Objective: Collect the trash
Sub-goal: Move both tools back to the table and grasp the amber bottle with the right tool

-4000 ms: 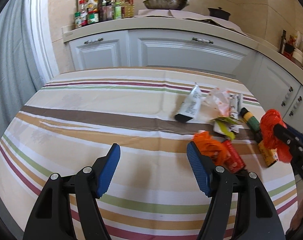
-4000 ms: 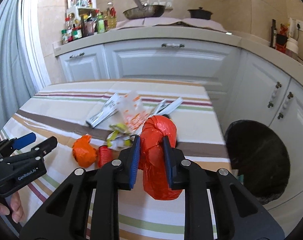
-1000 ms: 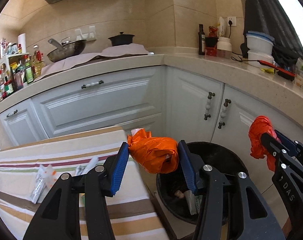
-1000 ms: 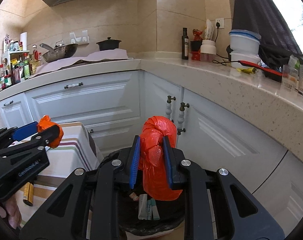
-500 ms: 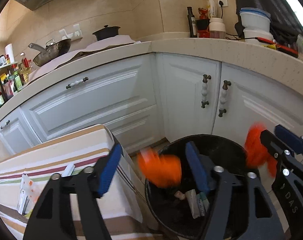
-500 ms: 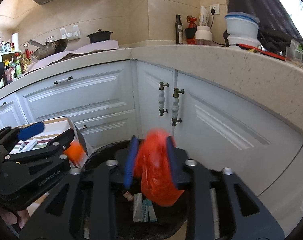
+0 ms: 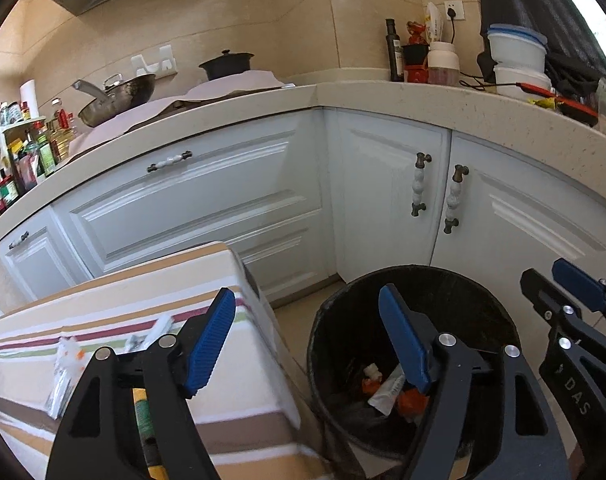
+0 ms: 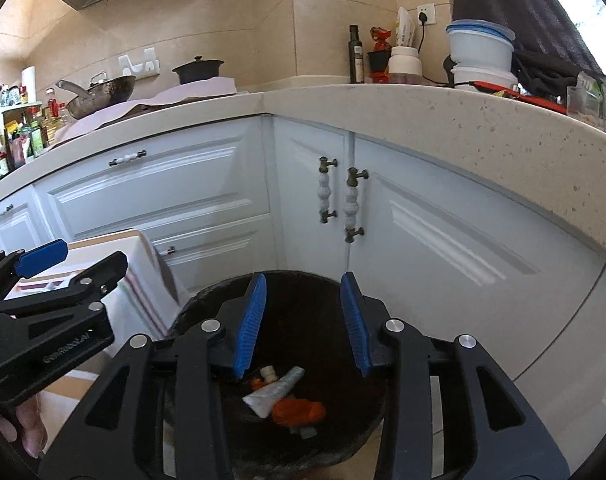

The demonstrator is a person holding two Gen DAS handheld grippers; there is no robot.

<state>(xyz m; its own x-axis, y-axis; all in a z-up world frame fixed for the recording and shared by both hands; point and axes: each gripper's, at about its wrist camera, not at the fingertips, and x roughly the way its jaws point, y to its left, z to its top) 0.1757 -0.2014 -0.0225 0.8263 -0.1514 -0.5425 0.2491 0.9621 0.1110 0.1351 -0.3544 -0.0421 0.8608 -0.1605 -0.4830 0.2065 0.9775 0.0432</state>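
A black round trash bin (image 7: 443, 280) (image 8: 207, 296) stands on the floor beside the table corner. Inside lie an orange bag (image 8: 299, 410) (image 7: 411, 400), a white tube (image 8: 275, 390) (image 7: 387, 394) and small scraps. My left gripper (image 7: 307, 340) is open and empty, between the table edge and the bin. My right gripper (image 8: 303, 324) is open and empty, just above the bin's mouth; it also shows in the left wrist view (image 7: 563, 292). Leftover trash lies on the striped table: white wrappers (image 7: 67, 364) and a green-and-yellow tube (image 7: 143, 416).
White cabinet doors with handles (image 7: 435, 196) stand close behind the bin. The striped-cloth table (image 7: 115, 292) is at the left. The counter (image 8: 463, 120) carries a wok, a pot, bottles and containers. The left gripper shows in the right wrist view (image 8: 63, 264).
Both grippers opened over the bin and let go of their orange bags, which dropped into it. Both jaws are now wider and empty.
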